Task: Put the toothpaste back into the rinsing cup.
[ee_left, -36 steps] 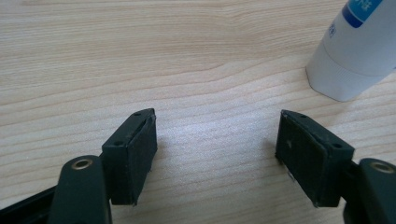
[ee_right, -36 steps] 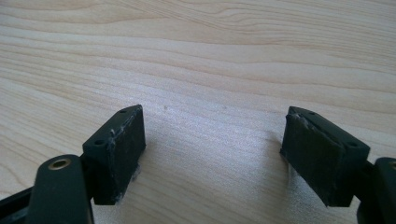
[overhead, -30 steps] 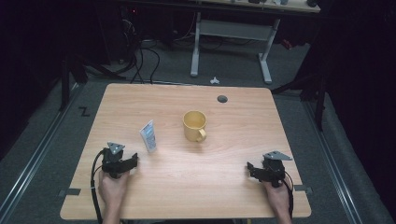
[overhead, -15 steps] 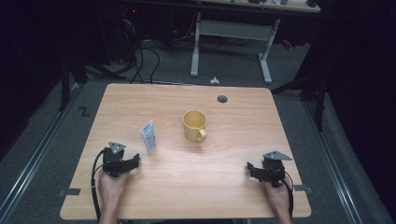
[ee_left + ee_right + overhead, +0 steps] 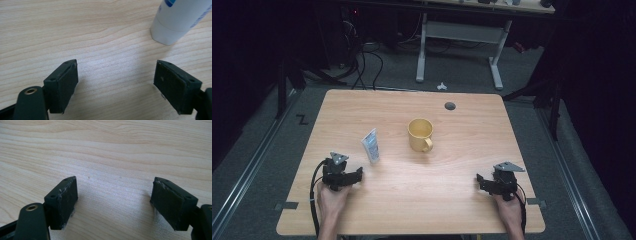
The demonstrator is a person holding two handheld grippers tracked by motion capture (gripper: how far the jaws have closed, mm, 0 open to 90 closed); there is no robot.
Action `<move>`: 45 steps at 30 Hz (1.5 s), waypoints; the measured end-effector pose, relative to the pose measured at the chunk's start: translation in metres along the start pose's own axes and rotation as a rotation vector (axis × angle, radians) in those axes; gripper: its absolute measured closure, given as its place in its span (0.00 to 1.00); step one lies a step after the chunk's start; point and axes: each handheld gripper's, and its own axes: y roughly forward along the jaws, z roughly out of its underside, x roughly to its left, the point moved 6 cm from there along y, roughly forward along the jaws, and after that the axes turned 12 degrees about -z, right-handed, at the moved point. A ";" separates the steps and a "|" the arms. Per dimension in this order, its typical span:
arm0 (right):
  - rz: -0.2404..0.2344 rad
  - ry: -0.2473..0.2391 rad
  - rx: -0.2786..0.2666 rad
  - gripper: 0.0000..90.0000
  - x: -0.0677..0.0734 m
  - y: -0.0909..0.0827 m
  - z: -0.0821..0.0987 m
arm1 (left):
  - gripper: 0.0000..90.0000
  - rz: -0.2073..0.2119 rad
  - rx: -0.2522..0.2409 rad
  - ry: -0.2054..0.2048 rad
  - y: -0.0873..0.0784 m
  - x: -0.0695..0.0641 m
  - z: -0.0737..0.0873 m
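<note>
Two grippers are resting on the desk (image 5: 462, 150), fingers spread wide and holding nothing; my left gripper (image 5: 115, 82) has just been opening. I am eyeing the white tube (image 5: 371, 145) lying just ahead, long axis pointing away, nearer my left hand.

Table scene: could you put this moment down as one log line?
left gripper: open, jaws just opening, nothing between | right gripper: open, holding nothing | tube: beside left gripper | mug: mid-table, untouched

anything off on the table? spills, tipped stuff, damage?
Nothing stands out. The yellow mug stands upright, the white tube lies flat on the table near the left tool. No spills or damage visible.
</note>
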 end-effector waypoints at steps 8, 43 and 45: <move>0.000 0.000 0.000 0.24 0.000 0.000 0.000 | 0.25 0.033 -0.019 -0.014 -0.009 -0.004 0.002; 0.000 0.000 0.000 0.24 0.000 0.000 0.000 | 0.32 0.083 -0.091 0.044 -0.031 -0.042 -0.015; 0.000 0.000 0.000 0.24 0.000 0.000 0.000 | 0.31 0.083 -0.093 0.042 -0.032 -0.042 -0.016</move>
